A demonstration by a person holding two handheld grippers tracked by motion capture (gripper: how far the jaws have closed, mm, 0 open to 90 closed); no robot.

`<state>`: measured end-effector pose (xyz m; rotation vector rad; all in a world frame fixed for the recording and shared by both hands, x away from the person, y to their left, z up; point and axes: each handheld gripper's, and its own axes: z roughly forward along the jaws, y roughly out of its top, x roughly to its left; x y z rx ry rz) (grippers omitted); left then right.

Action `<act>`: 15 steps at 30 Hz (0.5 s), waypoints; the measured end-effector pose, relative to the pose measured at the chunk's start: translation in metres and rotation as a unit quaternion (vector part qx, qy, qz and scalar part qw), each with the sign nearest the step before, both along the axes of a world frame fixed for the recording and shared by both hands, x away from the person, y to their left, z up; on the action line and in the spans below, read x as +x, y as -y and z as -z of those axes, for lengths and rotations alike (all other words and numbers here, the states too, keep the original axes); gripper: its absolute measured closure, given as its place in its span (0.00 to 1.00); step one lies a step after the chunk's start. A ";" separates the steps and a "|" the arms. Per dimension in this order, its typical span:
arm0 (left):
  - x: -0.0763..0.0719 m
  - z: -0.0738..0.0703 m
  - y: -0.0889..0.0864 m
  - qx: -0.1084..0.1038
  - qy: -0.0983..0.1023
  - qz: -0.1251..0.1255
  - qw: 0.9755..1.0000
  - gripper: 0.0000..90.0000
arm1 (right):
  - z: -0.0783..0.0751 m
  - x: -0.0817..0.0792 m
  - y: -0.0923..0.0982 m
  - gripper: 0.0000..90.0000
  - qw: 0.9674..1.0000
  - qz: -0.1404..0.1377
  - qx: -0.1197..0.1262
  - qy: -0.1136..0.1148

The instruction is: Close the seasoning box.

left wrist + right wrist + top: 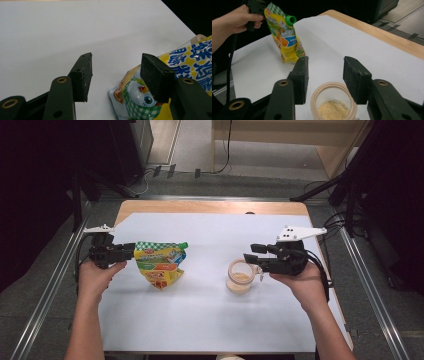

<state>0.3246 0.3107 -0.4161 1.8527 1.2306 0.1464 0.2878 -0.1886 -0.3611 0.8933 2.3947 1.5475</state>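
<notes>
Seeing a soft, light, slippery pouch (161, 264) standing on the sheet (210, 320) beside the left tongs (131, 251), open and not pinching, and a hard jar (240, 277) under the right tongs (252, 252), open too, so best pinching the pouch's flat top near the cap (183, 245).

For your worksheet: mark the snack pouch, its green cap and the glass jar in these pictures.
snack pouch (161, 262): high view, middle of its printed front.
green cap (290, 20): right gripper view, on the cap's rim.
glass jar (239, 282): high view, side wall over the yellow grains.
</notes>
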 end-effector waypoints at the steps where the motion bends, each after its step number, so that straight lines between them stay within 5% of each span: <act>1: 0.000 0.000 0.000 0.000 -0.001 -0.001 1.000 0.49 | -0.001 0.001 0.002 0.66 1.000 0.003 0.003 0.001; 15: 0.000 0.001 0.001 -0.002 -0.003 0.003 1.000 0.48 | -0.002 0.011 0.049 0.85 0.998 0.062 0.013 -0.011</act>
